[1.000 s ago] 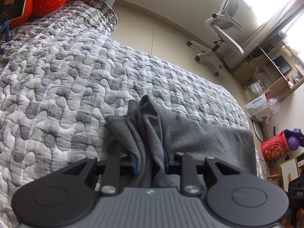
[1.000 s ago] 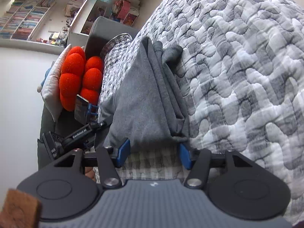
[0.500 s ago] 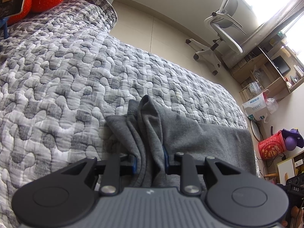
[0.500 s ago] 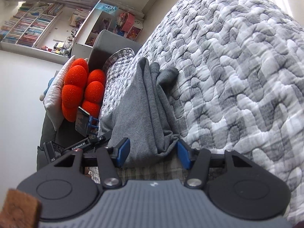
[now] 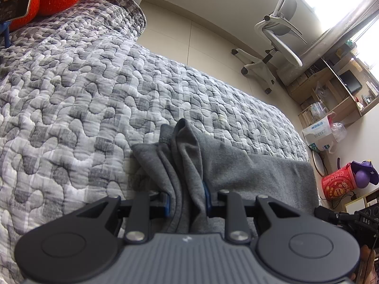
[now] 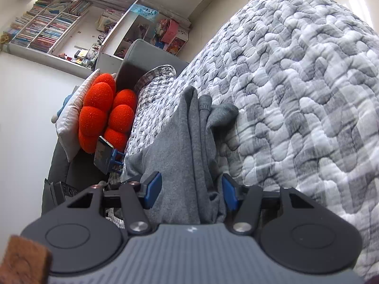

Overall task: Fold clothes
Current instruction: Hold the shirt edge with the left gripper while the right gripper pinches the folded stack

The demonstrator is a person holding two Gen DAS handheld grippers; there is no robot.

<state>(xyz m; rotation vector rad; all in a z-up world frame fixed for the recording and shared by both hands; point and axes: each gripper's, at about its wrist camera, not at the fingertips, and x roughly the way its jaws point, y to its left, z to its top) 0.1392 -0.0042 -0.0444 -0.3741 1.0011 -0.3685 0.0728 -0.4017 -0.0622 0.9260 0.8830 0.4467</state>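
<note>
Across the grey quilted bed (image 5: 83, 90) my left gripper (image 5: 186, 198) clamps bunched folds of the grey garment (image 5: 248, 172), its long axis running sideways to my right gripper (image 6: 191, 189), whose jaws stand apart around the far end.

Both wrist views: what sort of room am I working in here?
Most likely a bedroom that doubles as a study: a bed under a grey quilted bedspread, a white office chair by a desk, and bookshelves on the wall.
</note>
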